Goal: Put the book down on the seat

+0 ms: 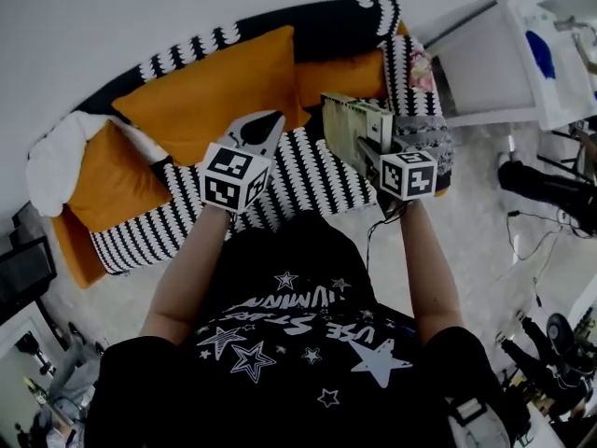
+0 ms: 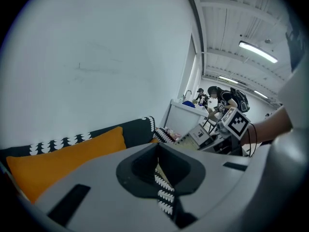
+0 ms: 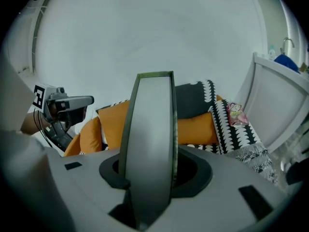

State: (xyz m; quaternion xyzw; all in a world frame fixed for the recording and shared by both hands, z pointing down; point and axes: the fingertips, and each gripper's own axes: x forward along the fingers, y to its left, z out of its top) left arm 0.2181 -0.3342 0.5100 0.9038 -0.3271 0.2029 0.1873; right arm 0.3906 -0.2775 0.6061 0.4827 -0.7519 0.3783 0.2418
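Note:
A greenish book stands on edge above the right part of the black-and-white striped sofa seat, with my right gripper shut on it. In the right gripper view the book rises edge-on between the jaws and hides part of the sofa behind it. My left gripper hovers over the middle of the seat, level with the right one. Its jaws stand together with nothing held; in the left gripper view only a thin slit of striped fabric shows between them.
Orange cushions line the sofa back, and a white cushion lies at its left end. The right armrest has a striped throw and a small pink packet on it. A white cabinet stands right of the sofa, with black gear on the floor.

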